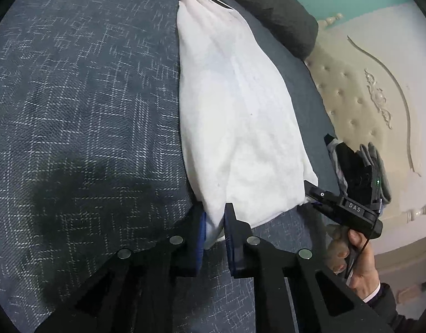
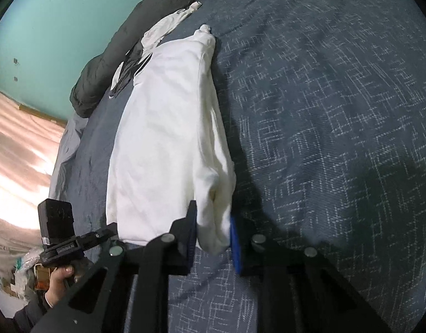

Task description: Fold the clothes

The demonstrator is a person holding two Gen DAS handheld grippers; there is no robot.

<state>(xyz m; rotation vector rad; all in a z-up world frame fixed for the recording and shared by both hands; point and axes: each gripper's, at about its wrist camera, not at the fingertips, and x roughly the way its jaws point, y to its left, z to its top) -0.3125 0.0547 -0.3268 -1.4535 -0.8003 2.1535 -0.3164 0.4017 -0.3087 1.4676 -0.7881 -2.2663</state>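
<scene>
A white garment (image 1: pixel 235 122) with a black, white-striped trim at its far end lies stretched along the dark blue patterned bedspread (image 1: pixel 82 105). My left gripper (image 1: pixel 214 222) is shut on its near left corner, cloth pinched between the blue pads. In the right wrist view the same white garment (image 2: pixel 163 138) runs away from me, and my right gripper (image 2: pixel 213 222) is shut on its bunched near right corner. The other gripper (image 1: pixel 349 208), held by a hand (image 1: pixel 360 260), shows at the garment's right corner; its counterpart (image 2: pixel 74 244) shows at the left corner.
A dark grey rolled duvet (image 1: pixel 271 8) lies beyond the garment along the bed's far side. A cream tufted headboard (image 1: pixel 360 102) stands to the right. More white clothing (image 2: pixel 168 27) lies by the duvet. A teal wall (image 2: pixel 60 27) and pink curtain (image 2: pixel 18 149) are at left.
</scene>
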